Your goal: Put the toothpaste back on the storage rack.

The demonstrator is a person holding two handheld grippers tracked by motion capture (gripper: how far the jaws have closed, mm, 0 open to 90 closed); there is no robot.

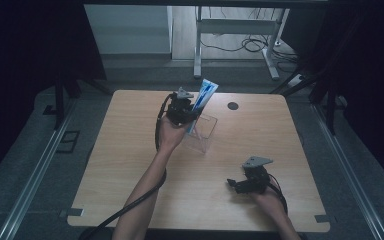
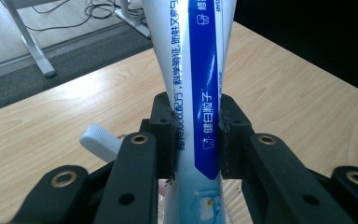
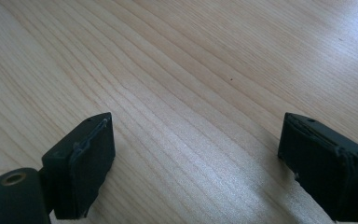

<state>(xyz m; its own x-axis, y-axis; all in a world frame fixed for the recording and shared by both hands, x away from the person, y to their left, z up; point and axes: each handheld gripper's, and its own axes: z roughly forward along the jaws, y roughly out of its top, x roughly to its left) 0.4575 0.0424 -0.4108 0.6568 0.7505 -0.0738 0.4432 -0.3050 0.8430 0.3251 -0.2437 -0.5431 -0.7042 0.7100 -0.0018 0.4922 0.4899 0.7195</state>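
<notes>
- Right hand-held gripper (image 1: 232, 184): nearest the camera in the high view, low over the bench (image 1: 130, 165) at its near right; jaws wide apart, nothing between them. Its own view shows bare wood grain under the pads.
- Left hand-held gripper (image 1: 192, 116): raised over the far middle of the bench, jaws clamped on a blue-and-white tube (image 2: 200, 93), pinching it about mid-length.
- Tube stands tilted, upper end leaning away to the right, lower end over a clear plastic holder (image 1: 202, 136).
- Small pale object (image 2: 99, 140) beside the left jaw; identity unclear.

Wooden table (image 1: 130, 170), grey floor (image 1: 40, 150), dark curtains (image 1: 25, 45)
</notes>
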